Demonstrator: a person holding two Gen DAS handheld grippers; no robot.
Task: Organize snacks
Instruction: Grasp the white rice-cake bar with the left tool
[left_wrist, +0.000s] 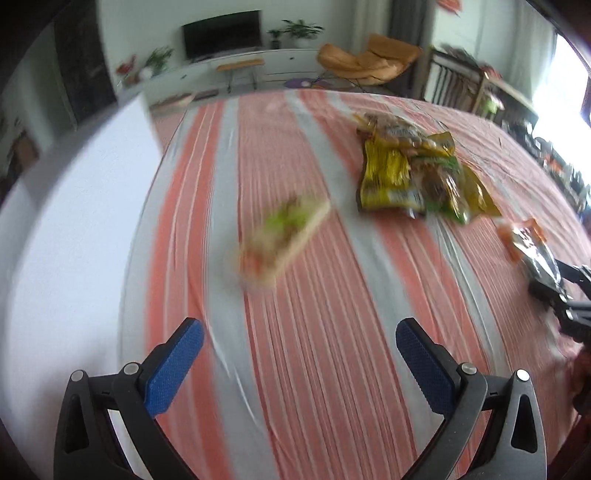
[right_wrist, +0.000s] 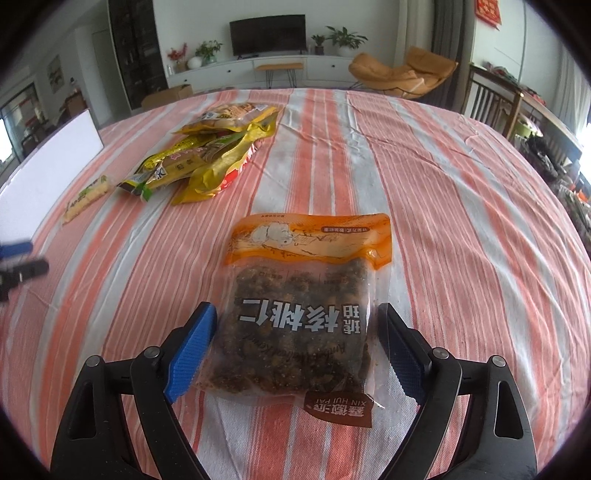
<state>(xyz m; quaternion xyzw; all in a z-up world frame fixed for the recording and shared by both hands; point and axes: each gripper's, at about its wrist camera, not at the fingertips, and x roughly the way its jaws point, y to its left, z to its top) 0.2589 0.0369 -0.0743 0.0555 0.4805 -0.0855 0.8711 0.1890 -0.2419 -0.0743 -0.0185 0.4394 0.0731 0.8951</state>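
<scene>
A clear bag of dark walnut kernels with an orange top (right_wrist: 303, 314) lies flat on the striped tablecloth. My right gripper (right_wrist: 297, 312) is open, one blue pad on each side of the bag's lower half, neither visibly pressing it. The same bag (left_wrist: 524, 240) shows at the right edge of the blurred left wrist view, with the right gripper (left_wrist: 554, 286) by it. My left gripper (left_wrist: 299, 326) is open and empty above the cloth. Ahead of it lies a pale snack pack with green print (left_wrist: 284, 236). Beyond lies a pile of yellow and green packets (left_wrist: 410, 173).
The pile of yellow packets (right_wrist: 207, 158) and the pale pack (right_wrist: 86, 201) lie at the far left. A white board (right_wrist: 48, 173) stands along the table's left edge. The left gripper (right_wrist: 22, 258) shows at the left border. A chair and shelves stand beyond the table.
</scene>
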